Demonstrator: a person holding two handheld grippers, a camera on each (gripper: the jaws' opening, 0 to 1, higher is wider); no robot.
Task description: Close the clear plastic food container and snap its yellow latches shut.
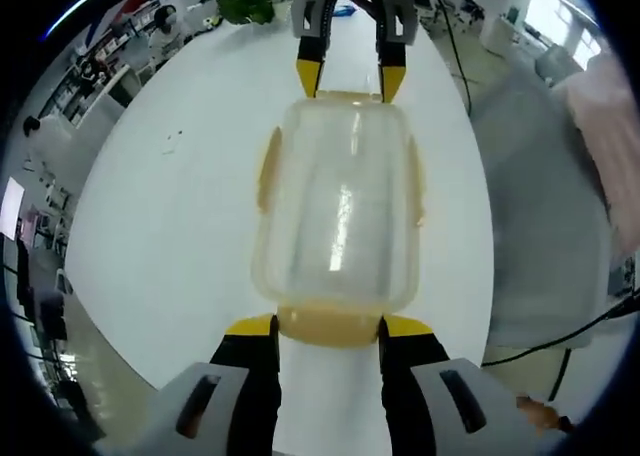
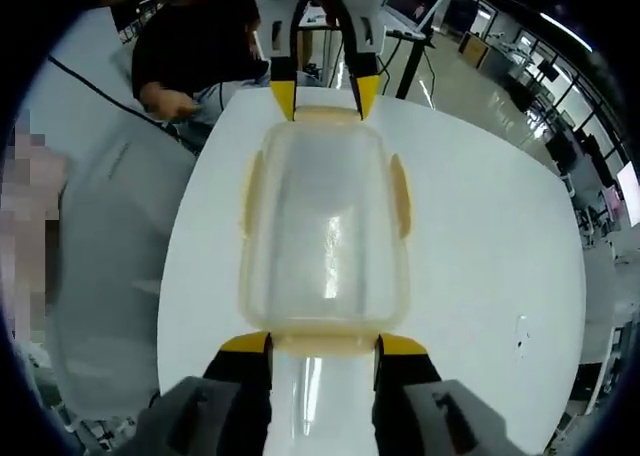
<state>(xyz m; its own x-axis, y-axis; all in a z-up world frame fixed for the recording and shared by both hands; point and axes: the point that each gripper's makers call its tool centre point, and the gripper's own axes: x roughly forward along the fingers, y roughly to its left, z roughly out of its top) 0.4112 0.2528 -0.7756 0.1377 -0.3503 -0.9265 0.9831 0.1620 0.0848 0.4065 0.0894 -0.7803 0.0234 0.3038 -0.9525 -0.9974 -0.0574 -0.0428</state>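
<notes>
the clear plastic food container (image 1: pixel 338 216) sits lid-on in the middle of the white table (image 1: pixel 180 226), and i take it as my landmark. its long axis runs straight from one gripper to the other, so each short end faces a pair of jaws.

my left gripper (image 1: pixel 328 328) is at the container's near end in the left gripper view. its jaws stand apart, about as wide as the end latch (image 1: pixel 328 326), with a yellow tip at either side of that latch. i cannot tell whether the tips press the latch or merely flank it; they grip nothing that i can be sure of.

my right gripper (image 2: pixel 323 346) is placed the same way at the container's opposite end, jaws spread, tips beside the latch (image 2: pixel 322 342) there.

the two long-side latches (image 1: pixel 268 166) (image 1: pixel 414 176) lie against the container's flanks, well away from either set of jaws.

i judge both arms equally near, each to its own end latch, so the coming move is a push along the container's long axis, inward from both ends, one bracing the other. if one side pushes harder, the container may slide on the smooth table.
</notes>
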